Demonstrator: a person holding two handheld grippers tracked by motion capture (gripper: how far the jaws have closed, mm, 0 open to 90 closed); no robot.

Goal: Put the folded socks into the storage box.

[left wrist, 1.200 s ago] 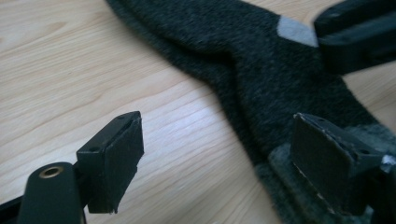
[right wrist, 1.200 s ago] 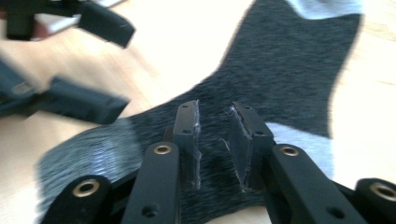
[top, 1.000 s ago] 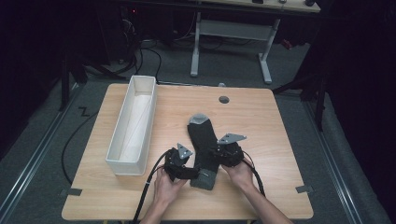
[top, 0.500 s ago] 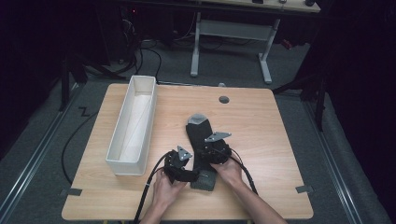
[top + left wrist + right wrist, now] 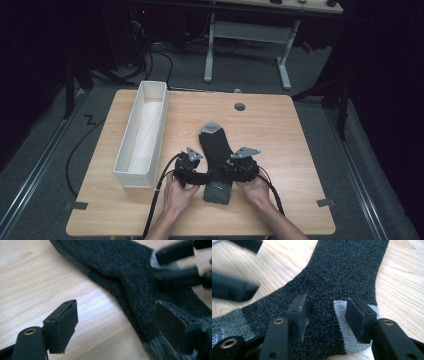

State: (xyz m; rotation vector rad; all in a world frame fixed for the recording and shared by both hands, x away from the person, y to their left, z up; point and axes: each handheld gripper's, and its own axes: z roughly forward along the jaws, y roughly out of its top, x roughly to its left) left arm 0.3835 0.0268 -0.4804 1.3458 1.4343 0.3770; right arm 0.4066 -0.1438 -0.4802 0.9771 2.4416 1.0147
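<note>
sock [image 5: 216, 148]: dark grey knit, flat on the table [image 5: 295, 135], light grey toe pointing away from you, cuff end nearest you, between your hands. Sits right of the white bin [image 5: 141, 135], apart from it.

left gripper [image 5: 189, 167]: yours, at the sock's left edge near the cuff. In the left gripper view the jaws stand wide apart, nothing between the pads but bare wood and the sock's edge; one pad over the table, the other over the knit near the lighter cuff band. Not gripping anything.

right gripper [image 5: 324, 312]: at the sock's right side, by the heel. In the right gripper view the jaws are part-way apart and straddle the heel: one pad on the dark knit, the other against the light grey heel patch [image 5: 342, 325]. Fabric bunches slightly between them. Can't tell if they've actually pinched it.

hands: left hand [image 5: 179, 192] and right hand [image 5: 256, 189] low at the near table edge, cables trailing back toward you.

bin: long, white, upright, along the table's left side.
</note>
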